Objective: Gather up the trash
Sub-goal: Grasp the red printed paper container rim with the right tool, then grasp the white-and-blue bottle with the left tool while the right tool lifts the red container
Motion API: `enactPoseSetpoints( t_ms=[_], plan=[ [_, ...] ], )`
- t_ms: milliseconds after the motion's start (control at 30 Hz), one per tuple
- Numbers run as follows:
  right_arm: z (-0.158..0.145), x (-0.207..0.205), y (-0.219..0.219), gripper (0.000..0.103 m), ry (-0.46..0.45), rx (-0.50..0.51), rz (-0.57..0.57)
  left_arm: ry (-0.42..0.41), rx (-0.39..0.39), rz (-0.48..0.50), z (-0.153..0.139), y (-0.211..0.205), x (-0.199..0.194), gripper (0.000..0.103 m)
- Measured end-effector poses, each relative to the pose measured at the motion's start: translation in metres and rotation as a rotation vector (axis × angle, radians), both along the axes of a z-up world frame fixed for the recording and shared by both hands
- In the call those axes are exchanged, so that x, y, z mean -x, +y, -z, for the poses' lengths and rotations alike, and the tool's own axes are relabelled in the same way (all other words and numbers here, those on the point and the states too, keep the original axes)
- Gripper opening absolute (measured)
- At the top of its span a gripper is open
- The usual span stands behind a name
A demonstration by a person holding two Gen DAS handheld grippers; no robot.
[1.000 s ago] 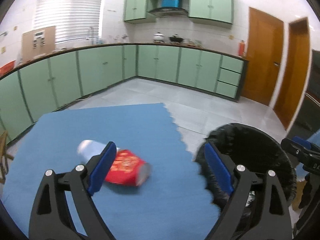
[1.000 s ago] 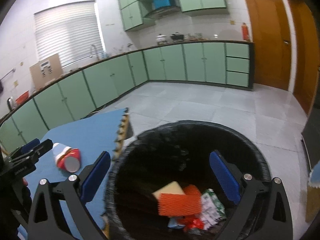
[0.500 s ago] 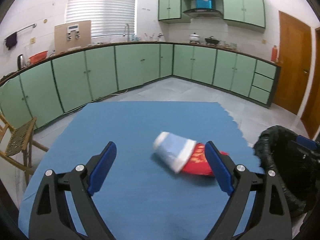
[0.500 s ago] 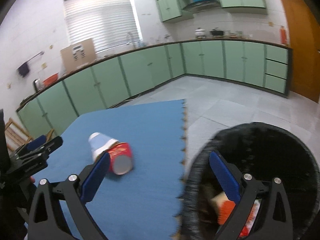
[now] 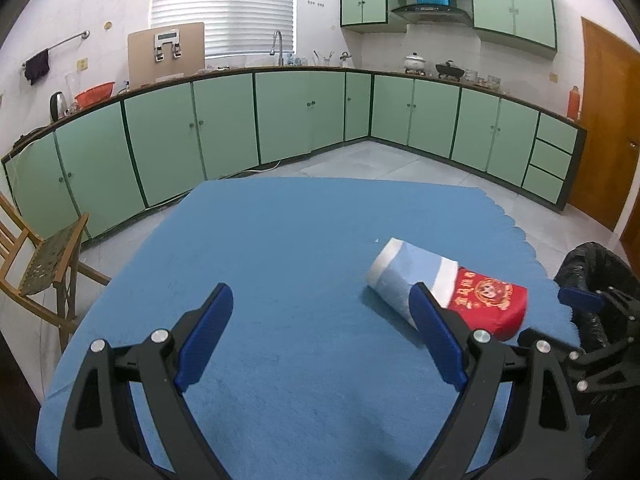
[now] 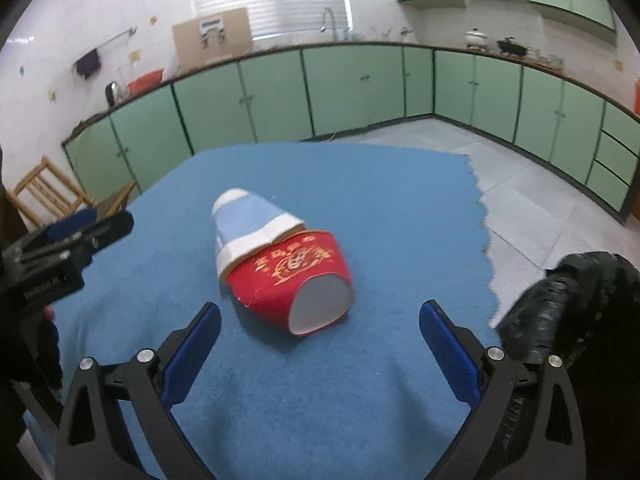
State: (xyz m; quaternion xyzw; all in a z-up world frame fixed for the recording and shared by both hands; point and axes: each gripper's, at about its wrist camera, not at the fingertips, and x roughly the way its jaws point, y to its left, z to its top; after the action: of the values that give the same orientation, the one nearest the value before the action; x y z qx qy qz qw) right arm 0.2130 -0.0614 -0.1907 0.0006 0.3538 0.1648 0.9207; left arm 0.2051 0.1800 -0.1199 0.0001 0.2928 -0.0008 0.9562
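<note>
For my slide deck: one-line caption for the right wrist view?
Open right claw hovering before nested paper cups lying on the blue mat, black-bagged bin at right.

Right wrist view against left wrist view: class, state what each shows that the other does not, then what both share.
Only the right wrist view shows the red cup's open mouth and the left gripper from outside. Only the left wrist view shows the range hood and the right gripper. Both show nested paper cups lying on the blue mat, beside the black bin bag.
</note>
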Motion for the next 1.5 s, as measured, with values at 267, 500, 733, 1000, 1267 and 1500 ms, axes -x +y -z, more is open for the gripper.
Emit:
enactPoseSetpoints(
  t_ms=[267, 500, 733, 1000, 1267, 1500],
  plan=[
    [0.010, -0.020, 0.016, 0.097, 0.026, 0.015, -0.044, 0.013, 0.010, -0.014, 0.009, 0.006, -0.010, 0.087],
    [0.013, -0.038, 0.020, 0.096, 0.060, 0.000, -0.082, 0.025, 0.013, -0.020, 0.014, 0.010, -0.014, 0.087],
    [0.018, -0.039, 0.026, 0.081, 0.096, -0.009, -0.133, 0.039, 0.022, -0.020, 0.015, 0.014, -0.020, 0.087],
    [0.011, -0.026, 0.022, 0.079, 0.063, -0.009, -0.121, 0.047, 0.025, -0.017, 0.015, 0.010, -0.021, 0.087],
    [-0.005, -0.011, -0.010, 0.079, 0.036, -0.032, 0.004, 0.052, 0.042, 0.033, 0.015, -0.008, -0.033, 0.087],
    [-0.011, -0.009, -0.042, 0.079, 0.021, -0.047, 0.087, 0.075, 0.073, 0.109, 0.021, -0.035, -0.046, 0.087]
  ],
)
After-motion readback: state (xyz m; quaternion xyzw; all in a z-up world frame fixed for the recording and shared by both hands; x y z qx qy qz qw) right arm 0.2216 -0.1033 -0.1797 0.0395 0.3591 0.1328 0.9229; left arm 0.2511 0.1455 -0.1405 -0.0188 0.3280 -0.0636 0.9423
